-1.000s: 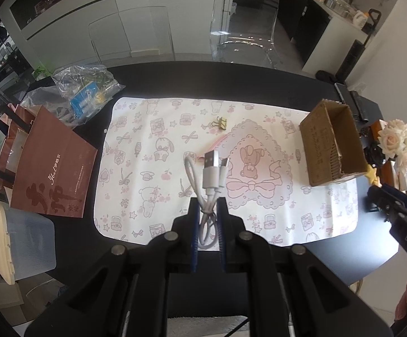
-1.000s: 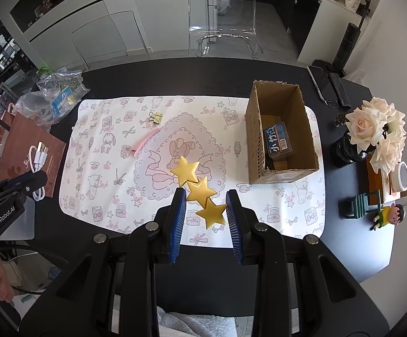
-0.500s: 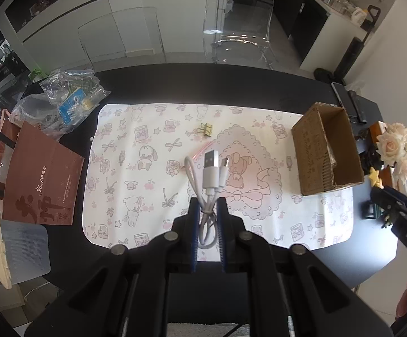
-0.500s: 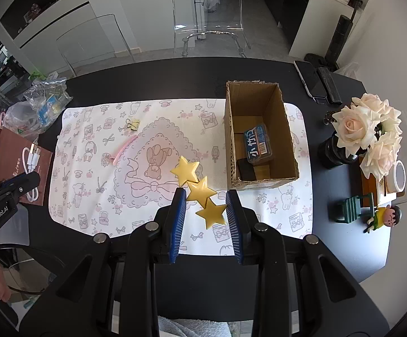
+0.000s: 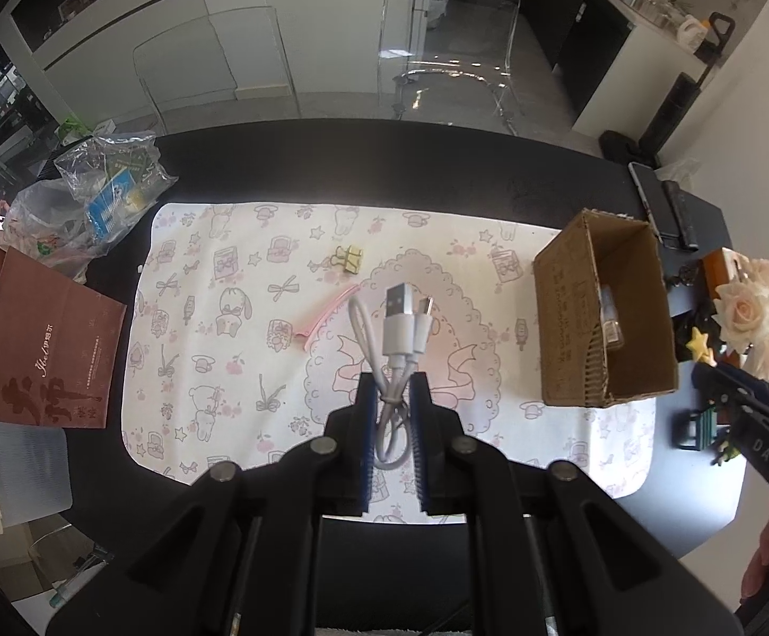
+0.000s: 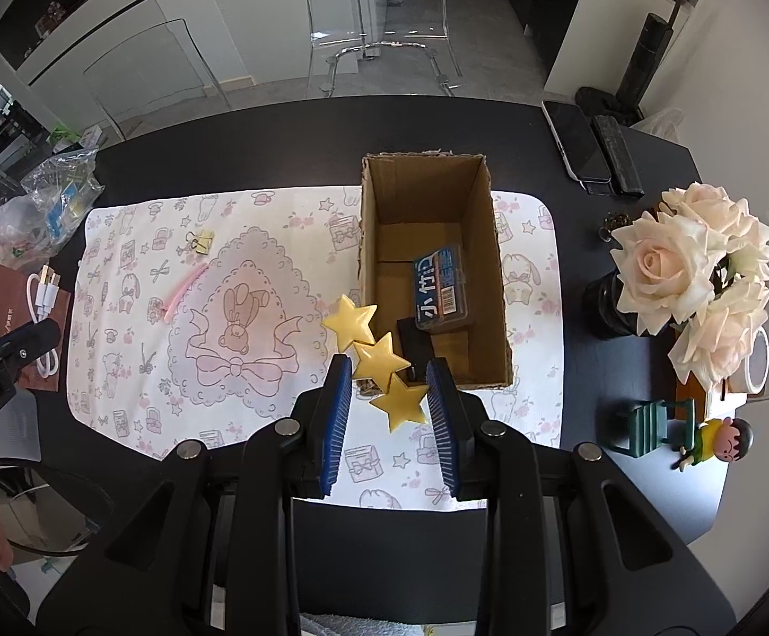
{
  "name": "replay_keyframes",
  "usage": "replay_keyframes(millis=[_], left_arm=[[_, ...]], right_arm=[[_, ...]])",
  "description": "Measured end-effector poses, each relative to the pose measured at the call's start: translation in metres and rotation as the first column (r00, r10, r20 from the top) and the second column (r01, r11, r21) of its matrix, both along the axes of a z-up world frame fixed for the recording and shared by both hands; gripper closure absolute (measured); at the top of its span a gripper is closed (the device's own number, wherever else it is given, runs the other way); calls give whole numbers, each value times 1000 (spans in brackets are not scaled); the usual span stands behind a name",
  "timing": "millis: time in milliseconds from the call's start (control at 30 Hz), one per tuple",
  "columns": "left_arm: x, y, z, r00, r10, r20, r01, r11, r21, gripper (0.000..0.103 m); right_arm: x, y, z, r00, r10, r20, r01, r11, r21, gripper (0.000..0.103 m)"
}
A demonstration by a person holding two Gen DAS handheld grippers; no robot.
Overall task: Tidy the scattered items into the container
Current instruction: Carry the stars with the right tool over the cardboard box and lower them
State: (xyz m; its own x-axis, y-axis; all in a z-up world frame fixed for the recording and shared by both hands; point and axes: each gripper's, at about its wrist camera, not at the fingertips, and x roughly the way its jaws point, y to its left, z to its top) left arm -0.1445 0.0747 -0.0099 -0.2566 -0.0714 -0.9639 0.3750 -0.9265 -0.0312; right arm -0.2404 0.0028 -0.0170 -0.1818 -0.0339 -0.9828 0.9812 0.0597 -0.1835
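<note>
Two grippers pinching: left (image 5: 391,407) white rubbery cable (image 5: 394,339), right (image 6: 389,382) glossy star clip (image 6: 376,358)

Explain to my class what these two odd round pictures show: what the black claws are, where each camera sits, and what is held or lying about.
No robot here: a person holds a hand-held claw in each hand, each carrying a wide-angle camera looking along its fingers. The left claw is shut on a coiled white cable. The right claw grips a strip of three yellow stars beside the cardboard box, which holds a small blue-labelled case. On the patterned mat lie a pink hair clip and a yellow binder clip.
</note>
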Motion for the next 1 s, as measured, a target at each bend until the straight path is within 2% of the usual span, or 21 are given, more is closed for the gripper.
replay_keyframes(millis=[367,833,933,1000], left_arm=[[-25,-2,-19,999,25,23,-25,1000,-2,91],[-28,2,-15,1000,10,18,-10,1000,-7,91],[-27,4,-14,1000,8,16,-8,1000,-7,91],[-26,4,-13,1000,7,14,-7,1000,-10,91]], right_arm=[[-25,-22,-27,1000,-7,6,7,999,38,73],[-30,-23,-38,1000,-9,-8,10,999,40,72],[-29,-24,-38,1000,-6,-11,6,999,36,67],[-29,-24,-37,1000,-5,-13,5,999,31,58]])
